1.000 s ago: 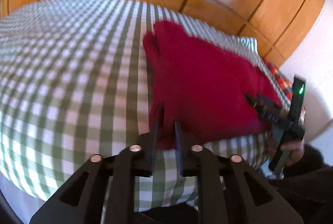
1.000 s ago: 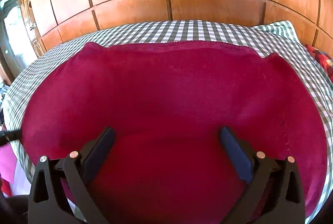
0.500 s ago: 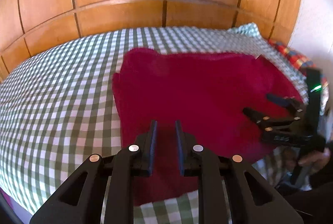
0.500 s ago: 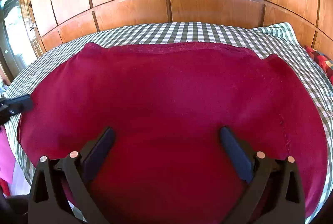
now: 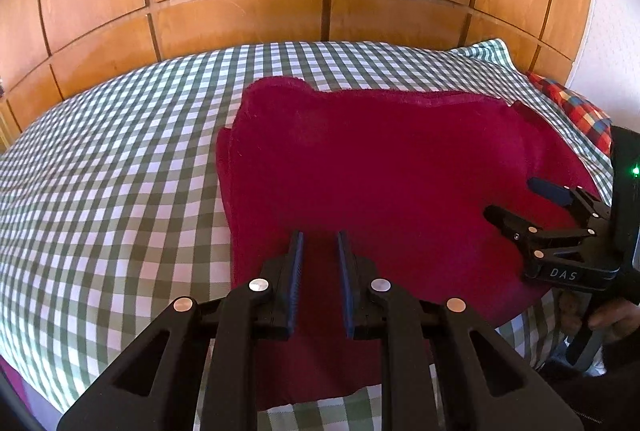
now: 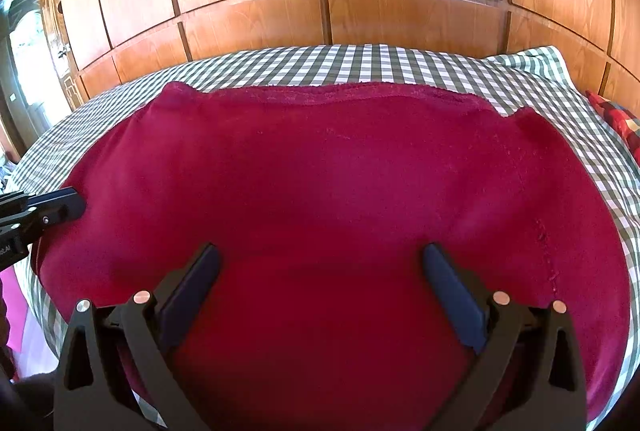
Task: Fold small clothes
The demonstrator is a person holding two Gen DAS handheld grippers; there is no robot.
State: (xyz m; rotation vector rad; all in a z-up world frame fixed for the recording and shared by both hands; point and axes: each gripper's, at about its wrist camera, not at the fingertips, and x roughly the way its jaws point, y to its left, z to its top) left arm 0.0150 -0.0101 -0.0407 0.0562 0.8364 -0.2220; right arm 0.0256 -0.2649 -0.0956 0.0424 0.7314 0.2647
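— Where is your cloth?

— Your red cloth (image 5: 380,167) lies spread flat on the green checked bedsheet (image 5: 120,167), toward its right side, with the wooden panel wall (image 5: 240,11) at the far end.

— And your left gripper?

— Your left gripper (image 5: 319,243) tilts downward over the cloth's near-left edge. Its jaws stand a narrow gap apart with nothing pinched between them.

— The right one?

— Your right gripper (image 6: 320,271) angles down over the cloth's near edge, jaws spread wide and empty. Your hand (image 5: 612,319) grasps its handle at the bed's right side.
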